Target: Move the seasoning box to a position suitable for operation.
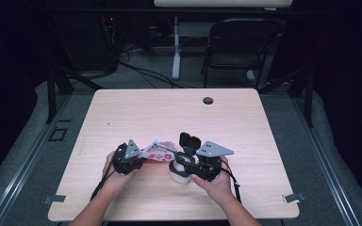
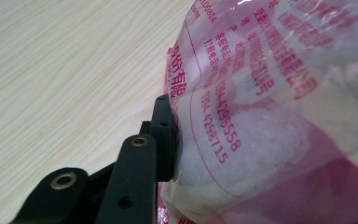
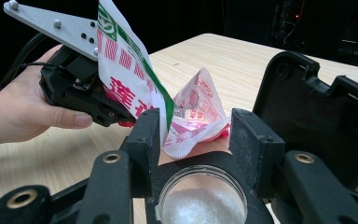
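- We see the left gripper [image 1: 128, 160] with its fingers [image 2: 164, 135] clenched on a printed bag [image 1: 158, 151] of white grains (red print, a green stripe), tilted toward the jar.
- The right gripper [image 3: 193, 140] grasps a black-rimmed jar [image 3: 200, 198], its fingers either side of the rim; white grains lie inside.
- The jar stands on the surface [image 1: 169, 113], near its front edge, its lid [image 3: 317, 116] hinged open.

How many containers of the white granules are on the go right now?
2. A printed bag held by the left tool, its mouth tipped toward the jar. An open jar between the right tool's jaws, standing on the table. None hidden that I can tell.
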The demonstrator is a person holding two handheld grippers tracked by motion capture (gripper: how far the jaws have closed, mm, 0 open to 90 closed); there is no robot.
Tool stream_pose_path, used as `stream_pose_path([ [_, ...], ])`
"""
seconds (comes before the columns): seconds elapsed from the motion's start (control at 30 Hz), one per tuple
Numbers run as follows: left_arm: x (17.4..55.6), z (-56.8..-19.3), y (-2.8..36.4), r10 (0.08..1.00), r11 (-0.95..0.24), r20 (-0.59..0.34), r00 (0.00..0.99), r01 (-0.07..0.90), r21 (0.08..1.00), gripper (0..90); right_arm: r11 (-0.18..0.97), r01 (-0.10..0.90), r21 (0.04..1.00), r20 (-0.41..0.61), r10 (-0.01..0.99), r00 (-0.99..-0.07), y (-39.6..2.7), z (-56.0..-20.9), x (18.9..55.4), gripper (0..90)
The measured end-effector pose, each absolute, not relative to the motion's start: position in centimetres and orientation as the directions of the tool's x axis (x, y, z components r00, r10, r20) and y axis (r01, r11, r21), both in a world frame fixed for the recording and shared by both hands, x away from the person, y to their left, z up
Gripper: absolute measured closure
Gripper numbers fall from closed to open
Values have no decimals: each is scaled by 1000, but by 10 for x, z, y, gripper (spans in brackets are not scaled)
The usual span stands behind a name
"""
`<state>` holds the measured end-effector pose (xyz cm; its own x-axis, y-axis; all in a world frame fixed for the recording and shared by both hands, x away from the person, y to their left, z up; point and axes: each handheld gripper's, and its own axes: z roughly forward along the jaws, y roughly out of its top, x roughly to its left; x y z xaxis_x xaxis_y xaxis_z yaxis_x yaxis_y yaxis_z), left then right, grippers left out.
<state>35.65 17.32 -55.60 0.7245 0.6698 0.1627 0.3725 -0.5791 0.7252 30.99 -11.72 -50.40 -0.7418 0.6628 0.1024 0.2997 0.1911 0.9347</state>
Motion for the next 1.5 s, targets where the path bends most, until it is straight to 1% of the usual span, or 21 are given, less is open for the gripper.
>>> stream_pose_path([
  [0.3, 359, -558, 176, 691, -550, 127, 712, 404, 731, 720, 162, 297, 941, 114, 675, -729, -120, -503, 311, 534],
  [0.73, 366, -560, 182, 716, -504, 67, 694, 449, 738, 720, 151, 311, 938, 127, 685, -717, -126, -503, 312, 533],
  [0.97, 368, -563, 186, 730, -464, 17, 683, 478, 746, 720, 155, 314, 937, 128, 684, -718, -125, -503, 312, 533],
  [1.0, 370, -563, 188, 732, -451, -9, 682, 493, 744, 720, 158, 313, 937, 124, 684, -719, -125, -503, 312, 533],
  [1.03, 370, -563, 188, 732, -451, -9, 682, 493, 744, 719, 158, 313, 937, 124, 684, -719, -125, -503, 312, 533],
  [1.27, 374, -568, 198, 756, -360, -113, 645, 554, 751, 719, 155, 312, 937, 126, 685, -718, -126, -503, 312, 533],
  [1.5, 376, -569, 202, 772, -331, -132, 622, 570, 752, 719, 159, 313, 936, 124, 685, -718, -125, -503, 312, 533],
])
